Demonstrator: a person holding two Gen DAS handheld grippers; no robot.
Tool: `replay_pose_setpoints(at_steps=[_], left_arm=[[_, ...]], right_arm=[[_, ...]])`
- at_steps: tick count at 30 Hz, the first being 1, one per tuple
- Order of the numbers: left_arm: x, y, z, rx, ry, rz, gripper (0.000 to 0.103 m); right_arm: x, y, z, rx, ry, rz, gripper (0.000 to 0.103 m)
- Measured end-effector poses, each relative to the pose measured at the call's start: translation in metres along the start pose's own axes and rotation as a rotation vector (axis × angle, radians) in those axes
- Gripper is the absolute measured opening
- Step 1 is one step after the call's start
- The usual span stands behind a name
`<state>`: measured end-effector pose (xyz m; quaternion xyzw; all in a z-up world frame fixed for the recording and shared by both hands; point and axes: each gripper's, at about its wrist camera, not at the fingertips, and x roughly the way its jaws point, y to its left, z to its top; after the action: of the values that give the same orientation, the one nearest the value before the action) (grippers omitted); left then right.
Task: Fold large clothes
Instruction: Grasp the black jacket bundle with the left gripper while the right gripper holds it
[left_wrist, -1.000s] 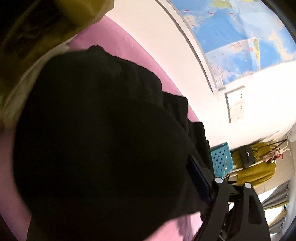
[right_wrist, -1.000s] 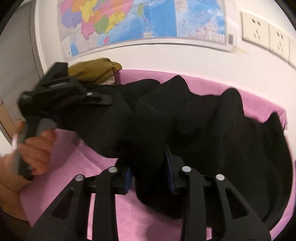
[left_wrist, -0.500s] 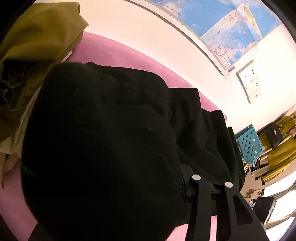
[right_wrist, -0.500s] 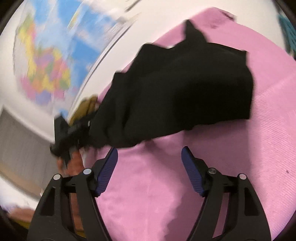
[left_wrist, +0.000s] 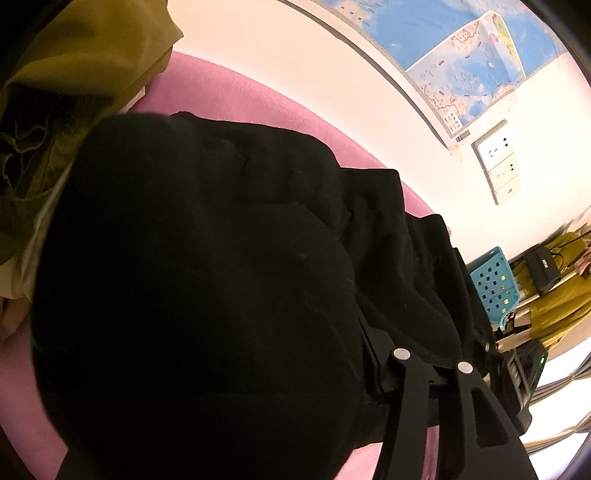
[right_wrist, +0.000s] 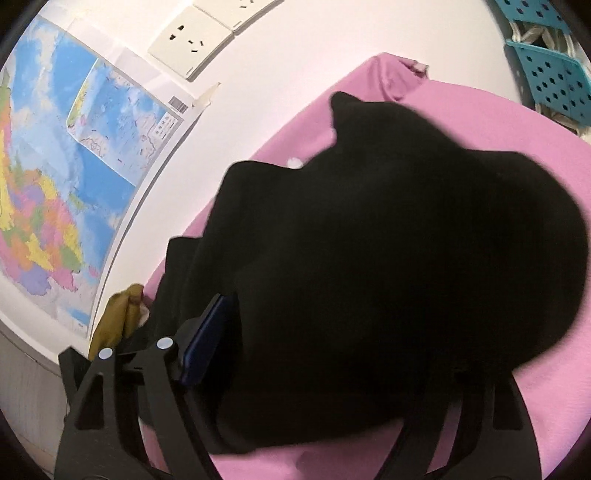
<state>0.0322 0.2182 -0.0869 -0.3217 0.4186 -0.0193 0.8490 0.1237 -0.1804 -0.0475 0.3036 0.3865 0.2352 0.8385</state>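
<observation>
The right gripper (right_wrist: 295, 354), which half a second ago hung wide open over bare pink cloth with nothing between its blue pads, is now buried in the black garment (right_wrist: 388, 258). Its left finger (right_wrist: 207, 336) shows with the blue pad pressed against the fabric; the right finger is only a dark outline under the cloth, so I cannot tell whether the jaws have closed on a fold or merely sit against it. The left gripper (left_wrist: 332, 369) has hardly shifted over the last second: the black garment (left_wrist: 203, 277) drapes over it just as it did, with one finger linkage (left_wrist: 428, 373) showing at lower right and the other lost beneath the cloth. It looks to be gripping fabric, but the jaws themselves are out of sight.

My reading is that the right side has come back for a fresh hold, so both ends are in hand for the next fold.

The garment lies bunched on the pink-covered bench (right_wrist: 480, 118), taking up most of it. Its edges, sleeves and hem cannot be picked out; it reads as one dark mass. An olive garment (left_wrist: 74, 92) sits at the far left of the bench, partly cut off. A wall map (right_wrist: 55, 184), sockets (right_wrist: 192, 40) and a teal basket (left_wrist: 495, 284) lie beyond.
</observation>
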Motion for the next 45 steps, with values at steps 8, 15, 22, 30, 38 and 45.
replay_pose_setpoints(at_steps=[8, 15, 22, 30, 38, 45], left_arm=[[0.0, -0.006, 0.019, 0.049, -0.019, 0.05, 0.061], [0.008, -0.017, 0.02, 0.128, -0.043, 0.103, 0.064], [0.001, -0.027, 0.009, 0.193, -0.069, 0.159, 0.038], [0.001, -0.017, 0.006, 0.174, -0.061, 0.16, 0.05], [-0.032, -0.033, -0.005, 0.182, -0.066, 0.136, 0.023], [-0.089, -0.025, -0.055, 0.207, -0.051, 0.028, 0.028]], right_arm=[[0.016, -0.011, 0.018, 0.024, 0.04, 0.052, 0.049], [0.018, -0.024, 0.021, 0.006, 0.08, 0.092, 0.03], [0.017, -0.028, 0.022, -0.006, 0.109, 0.111, 0.031], [0.017, -0.03, 0.025, -0.02, 0.142, 0.12, 0.033], [-0.02, -0.021, 0.027, -0.029, 0.132, 0.228, 0.019], [-0.078, -0.023, -0.003, -0.063, 0.171, 0.297, 0.023]])
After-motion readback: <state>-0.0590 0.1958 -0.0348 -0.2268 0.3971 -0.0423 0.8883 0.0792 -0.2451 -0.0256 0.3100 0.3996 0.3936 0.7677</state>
